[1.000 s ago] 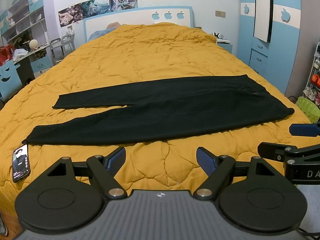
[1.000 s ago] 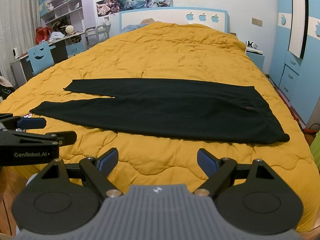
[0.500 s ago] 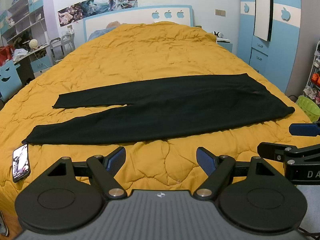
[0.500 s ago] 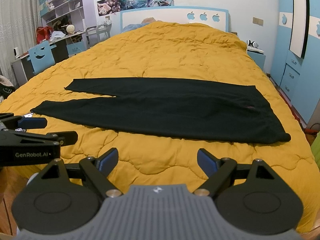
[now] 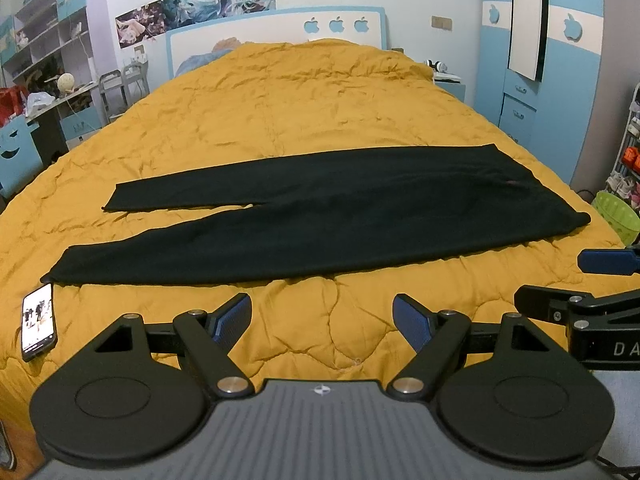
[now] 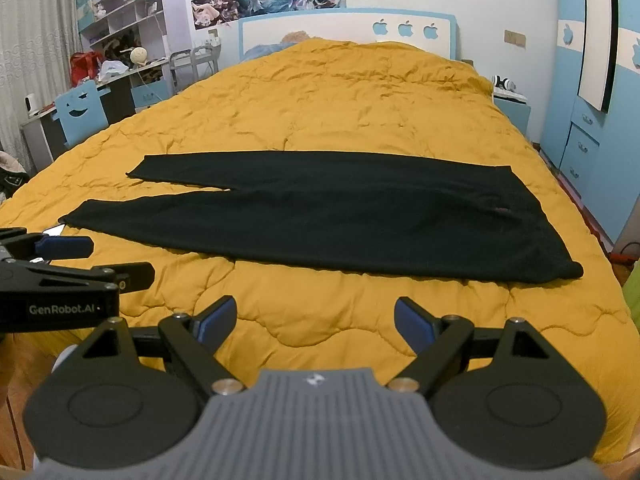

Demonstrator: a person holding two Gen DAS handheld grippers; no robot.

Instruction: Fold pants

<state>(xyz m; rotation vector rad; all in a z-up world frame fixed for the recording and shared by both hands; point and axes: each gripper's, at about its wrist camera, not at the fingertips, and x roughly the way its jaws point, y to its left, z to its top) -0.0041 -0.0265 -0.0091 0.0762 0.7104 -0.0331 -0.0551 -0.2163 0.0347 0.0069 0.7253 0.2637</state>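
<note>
The black fabric pants (image 5: 320,216) lay flat across the mustard-yellow quilted bedspread (image 5: 280,120), waistband to the right and both legs running left (the nearer leg reaching further left). A black slab smartphone (image 5: 38,322) rested on the bedspread just near of that leg's cuff. The left gripper (image 5: 322,318) and right gripper (image 6: 314,318) sat side by side at the bed's near edge, short of the pants. The white-and-blue wooden headboard (image 6: 348,28) stood at the far end.

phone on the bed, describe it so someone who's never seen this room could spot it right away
Start at the big bed with the orange quilt. Black pants lie flat across it, legs pointing left. Just below the nearer leg's cuff, at the quilt's left edge, lies the phone: a small dark slab with a lit screen, the only hard, glowing thing on the quilt.
</note>
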